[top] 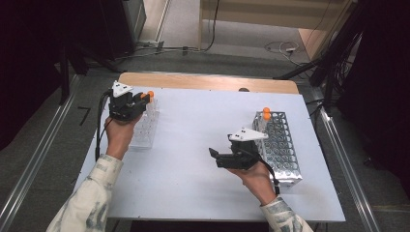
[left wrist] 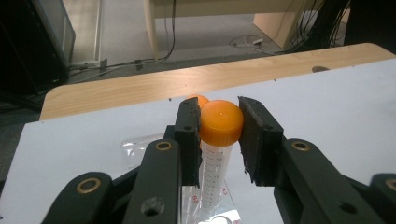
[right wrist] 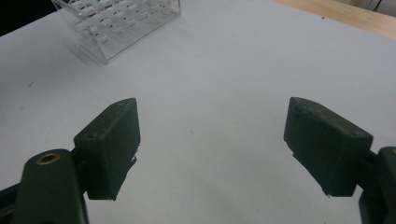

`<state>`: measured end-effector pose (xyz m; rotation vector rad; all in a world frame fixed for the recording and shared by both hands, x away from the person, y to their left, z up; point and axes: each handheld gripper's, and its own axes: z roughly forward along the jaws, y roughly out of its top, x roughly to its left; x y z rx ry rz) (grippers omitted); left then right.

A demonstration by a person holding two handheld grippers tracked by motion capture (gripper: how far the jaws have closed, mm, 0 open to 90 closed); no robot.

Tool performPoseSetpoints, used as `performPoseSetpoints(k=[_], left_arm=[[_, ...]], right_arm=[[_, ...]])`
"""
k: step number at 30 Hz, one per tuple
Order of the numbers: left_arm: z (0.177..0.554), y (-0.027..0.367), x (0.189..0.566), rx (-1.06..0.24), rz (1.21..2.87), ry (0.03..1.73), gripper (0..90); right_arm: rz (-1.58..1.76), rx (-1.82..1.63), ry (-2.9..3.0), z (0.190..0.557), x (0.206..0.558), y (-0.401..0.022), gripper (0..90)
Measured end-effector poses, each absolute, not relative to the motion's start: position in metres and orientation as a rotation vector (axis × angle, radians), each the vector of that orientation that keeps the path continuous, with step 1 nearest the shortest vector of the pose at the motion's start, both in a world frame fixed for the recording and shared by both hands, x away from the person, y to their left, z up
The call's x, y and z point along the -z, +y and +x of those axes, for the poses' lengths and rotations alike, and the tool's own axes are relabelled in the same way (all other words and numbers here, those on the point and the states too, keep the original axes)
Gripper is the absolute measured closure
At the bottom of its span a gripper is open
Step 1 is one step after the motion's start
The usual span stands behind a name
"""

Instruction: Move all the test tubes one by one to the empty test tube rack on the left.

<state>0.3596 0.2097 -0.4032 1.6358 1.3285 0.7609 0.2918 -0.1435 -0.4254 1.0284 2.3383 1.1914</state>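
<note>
1. Left gripper view: the left gripper has its fingers clenched on the orange cap of a tube, upright over the clear rack at the table's left.
2. A second orange cap sits just behind.
3. Right gripper hovers above bare table, fingers spread and holding nothing, beside the metal rack.

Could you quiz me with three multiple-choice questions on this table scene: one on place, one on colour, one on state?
1. Where does the clear plastic rack sit on the white table?
A. left side
B. right side
C. centre

2. What colour is the cap of the clear graduated tube?
A. blue
B. orange
C. white

3. The right hand-held gripper is:
A. gripping a tube
B. open, holding nothing
C. gripping the metal rack

Answers: 1 A, high view shows it at left. 2 B, cap between the left hand-held gripper is orange. 3 B, jaws wide apart over bare table.
</note>
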Motion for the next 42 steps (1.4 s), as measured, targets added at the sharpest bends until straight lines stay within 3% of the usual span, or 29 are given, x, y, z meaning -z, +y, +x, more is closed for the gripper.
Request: performPoseSetpoints(k=[14,32,42], left_arm=[[0.359,0.207,0.419,-0.745,1.657,1.358,68.5],[0.340,0.199,0.411,-0.687,1.592,1.367,20.5],[0.324,0.198,0.418,-0.707,1.564,1.369,18.6]], right_arm=[[1.028,-1.189,2.338,0.292,0.426,-0.143,17.1],[1.043,-1.198,2.320,0.292,0.424,-0.148,17.1],[1.070,-1.196,2.285,0.294,0.420,-0.159,17.1]])
